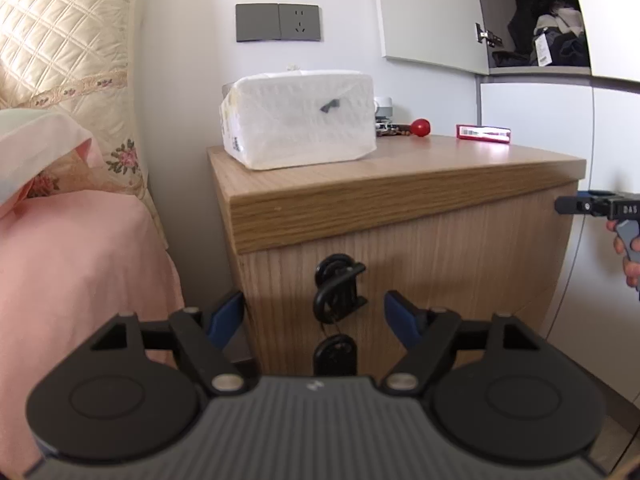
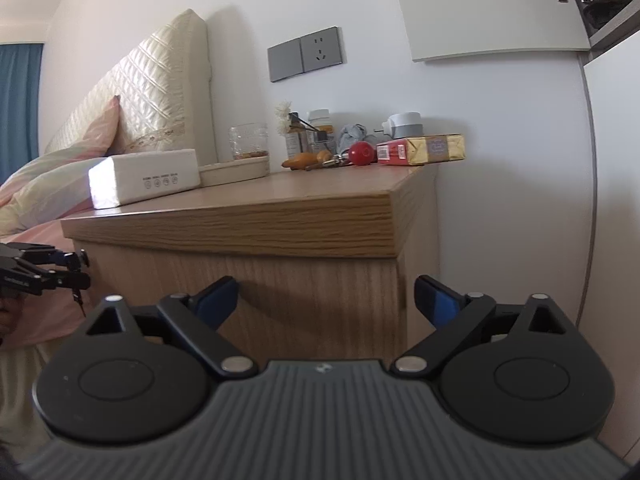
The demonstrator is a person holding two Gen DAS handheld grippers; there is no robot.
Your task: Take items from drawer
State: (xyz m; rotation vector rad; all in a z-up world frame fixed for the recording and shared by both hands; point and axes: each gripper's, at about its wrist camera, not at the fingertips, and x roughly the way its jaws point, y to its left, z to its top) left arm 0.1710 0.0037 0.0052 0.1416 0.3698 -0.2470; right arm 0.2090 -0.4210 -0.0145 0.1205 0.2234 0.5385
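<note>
To the far left of the left gripper [image 1: 314, 316] lies a pink bedsheet [image 1: 80, 260] under a quilted cream headboard [image 1: 60, 40]. The gripper's jaws stand wide apart and empty, and straight ahead between its blue fingertips [image 1: 226, 316] sits the drawer front [image 1: 420, 264] of the wooden nightstand [image 1: 400, 188], with a black lock and key [image 1: 338, 292] hanging on it; the drawer is closed, its contents out of sight. Above and ahead, a white wrapped box [image 1: 298, 118] rests on the top, then a red ball [image 1: 421, 127] and a red packet [image 1: 484, 134] further right. The right gripper [image 2: 326, 300] is likewise spread wide and holding nothing, facing the nightstand's right front corner. From the left wrist view it shows at the far right edge, with a hand [image 1: 628, 256] on its trigger.
</note>
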